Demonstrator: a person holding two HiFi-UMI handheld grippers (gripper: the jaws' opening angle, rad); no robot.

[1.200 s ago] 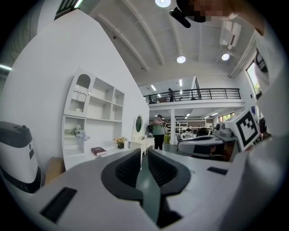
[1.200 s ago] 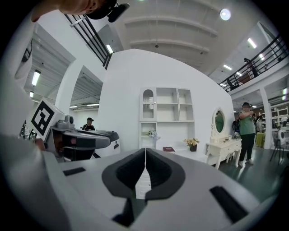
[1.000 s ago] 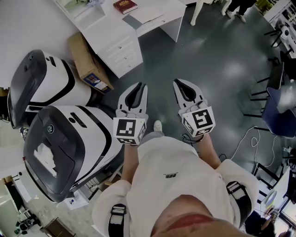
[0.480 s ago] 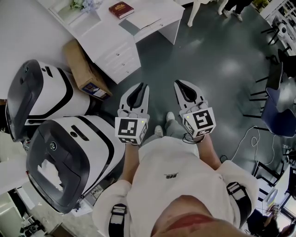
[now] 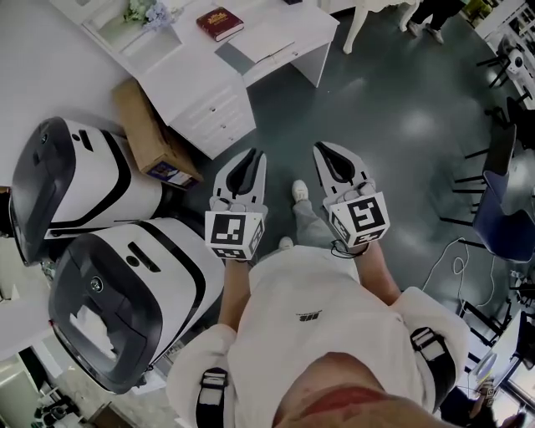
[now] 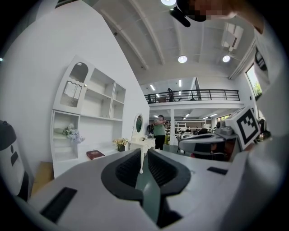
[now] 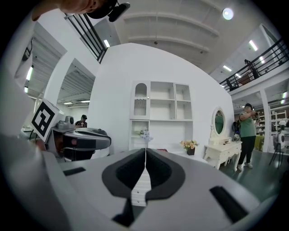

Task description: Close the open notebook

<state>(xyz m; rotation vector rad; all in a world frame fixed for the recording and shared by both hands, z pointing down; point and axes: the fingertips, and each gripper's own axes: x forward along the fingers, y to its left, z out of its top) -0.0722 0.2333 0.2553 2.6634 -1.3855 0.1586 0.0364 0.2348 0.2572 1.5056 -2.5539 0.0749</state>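
On the white desk [image 5: 280,17] at the top of the head view lies a pale flat open notebook [image 5: 261,35], with a closed red book [image 5: 221,22] to its left. The red book [image 6: 95,154] also shows in the left gripper view, far ahead on the desk. Both grippers are held side by side at waist height, far short of the desk. My left gripper [image 5: 255,155] [image 6: 145,151] is shut with nothing in it. Beside it, the right gripper [image 5: 322,149] [image 7: 145,150] has its tips touching and holds nothing.
Two large white-and-black machines [image 5: 125,292] stand at the left, with a cardboard box [image 5: 149,129] against the desk's drawers [image 5: 219,117]. Flowers [image 5: 142,10] sit on the shelf unit. A white dressing table [image 7: 220,153] and a person in green [image 7: 247,135] are farther off. Chairs [image 5: 501,201] stand on the right.
The desk, box and machines have shifted in the head view as the person walks toward the desk. Both grippers keep the same pose and stay shut.
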